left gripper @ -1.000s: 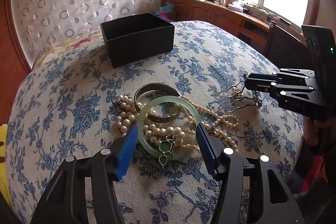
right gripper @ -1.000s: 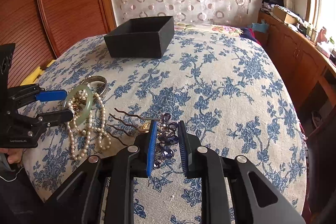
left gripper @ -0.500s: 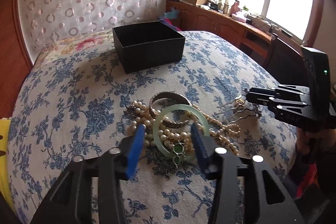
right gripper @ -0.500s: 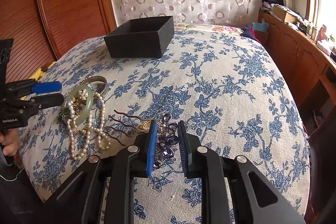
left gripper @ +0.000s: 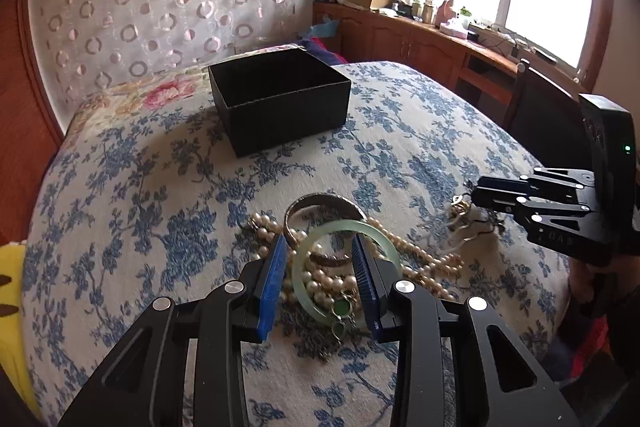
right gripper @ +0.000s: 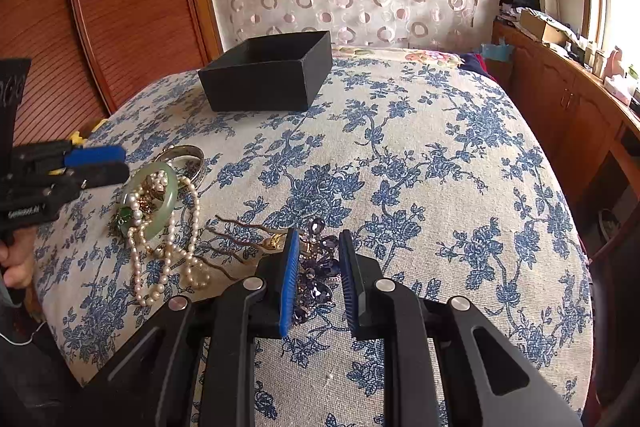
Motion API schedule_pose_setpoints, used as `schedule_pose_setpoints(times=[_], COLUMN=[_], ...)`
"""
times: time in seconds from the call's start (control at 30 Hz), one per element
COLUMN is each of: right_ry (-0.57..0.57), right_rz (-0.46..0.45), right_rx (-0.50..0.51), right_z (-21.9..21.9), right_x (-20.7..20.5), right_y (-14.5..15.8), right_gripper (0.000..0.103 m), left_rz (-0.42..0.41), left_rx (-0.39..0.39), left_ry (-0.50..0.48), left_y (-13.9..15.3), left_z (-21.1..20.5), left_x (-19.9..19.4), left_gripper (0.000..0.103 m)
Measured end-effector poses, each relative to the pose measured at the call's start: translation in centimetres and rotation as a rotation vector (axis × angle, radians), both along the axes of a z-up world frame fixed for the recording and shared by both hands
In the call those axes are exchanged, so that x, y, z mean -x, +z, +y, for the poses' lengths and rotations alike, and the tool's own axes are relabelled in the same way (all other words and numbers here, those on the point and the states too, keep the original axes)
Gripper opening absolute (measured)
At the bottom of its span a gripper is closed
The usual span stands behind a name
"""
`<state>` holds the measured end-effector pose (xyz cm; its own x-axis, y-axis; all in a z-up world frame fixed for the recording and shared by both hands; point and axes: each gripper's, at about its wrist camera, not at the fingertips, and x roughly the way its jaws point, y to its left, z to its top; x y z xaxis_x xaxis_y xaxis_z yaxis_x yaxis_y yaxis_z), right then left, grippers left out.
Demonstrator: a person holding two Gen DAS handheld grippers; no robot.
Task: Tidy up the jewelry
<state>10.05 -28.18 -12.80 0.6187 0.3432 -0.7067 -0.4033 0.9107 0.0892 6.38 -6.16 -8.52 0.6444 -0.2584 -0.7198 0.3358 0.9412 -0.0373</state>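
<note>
A pale green jade bangle (left gripper: 379, 245) lies on a heap of pearl strands (left gripper: 416, 259) with a silver bangle (left gripper: 320, 203) behind it. My left gripper (left gripper: 320, 259) is open, raised above the heap, with nothing between its blue pads. In the right wrist view the jade bangle (right gripper: 170, 197) and pearls (right gripper: 168, 259) lie at left. My right gripper (right gripper: 318, 259) stands partly open around a purple jewelled hair comb (right gripper: 316, 267) on the cloth; its pads do not visibly touch it. An open black box (left gripper: 280, 99) sits at the far side.
The table wears a blue floral cloth (right gripper: 440, 167). The black box also shows in the right wrist view (right gripper: 268, 77). A wooden cabinet (right gripper: 560, 99) with clutter runs along the right under the window. A wooden panel stands at left.
My left gripper has narrowed and drawn up and back from the jade bangle, which stays on the heap. The right gripper and hair comb have not moved.
</note>
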Motion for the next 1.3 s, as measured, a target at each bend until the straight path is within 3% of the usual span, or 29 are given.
schedule_pose_setpoints(times=[0.03, 0.1, 0.3, 0.43, 0.57, 0.63, 0.67, 0.8, 1.3], right_ry=[0.000, 0.001, 0.000, -0.001, 0.001, 0.002, 0.002, 0.003, 0.005], right_rz=[-0.001, -0.001, 0.001, 0.001, 0.000, 0.001, 0.000, 0.000, 0.000], right_rx=[0.004, 0.003, -0.003, -0.001, 0.000, -0.003, -0.002, -0.003, -0.005], right_z=[0.1, 0.1, 0.2, 0.2, 0.3, 0.2, 0.2, 0.1, 0.1], right_x=[0.0, 0.0, 0.0, 0.1, 0.1, 0.0, 0.0, 0.1, 0.0], right_y=[0.1, 0.1, 0.1, 0.0, 0.0, 0.0, 0.0, 0.0, -0.1], right_gripper=[0.022, 0.022, 0.022, 0.022, 0.022, 0.022, 0.022, 0.022, 0.022], left_rz=[0.009, 0.012, 0.064, 0.089, 0.091, 0.093, 0.099, 0.086, -0.054], left_rx=[-0.012, -0.014, 0.004, -0.057, -0.043, -0.036, -0.022, -0.020, 0.045], left_ry=[0.004, -0.009, -0.101, -0.095, -0.095, -0.096, -0.097, -0.093, -0.059], left_y=[-0.1, 0.0, -0.5, -1.6, -2.0, -2.1, -2.2, -2.0, 3.2], left_z=[0.0, 0.0, -0.9, -1.7, -1.6, -1.5, -1.5, -1.6, 0.1], left_x=[-0.4, -0.4, 1.1, 0.6, -0.1, -0.3, -0.4, -0.7, 1.3], left_gripper=[0.025, 0.021, 0.021, 0.026, 0.027, 0.014, 0.013, 0.002, 0.001])
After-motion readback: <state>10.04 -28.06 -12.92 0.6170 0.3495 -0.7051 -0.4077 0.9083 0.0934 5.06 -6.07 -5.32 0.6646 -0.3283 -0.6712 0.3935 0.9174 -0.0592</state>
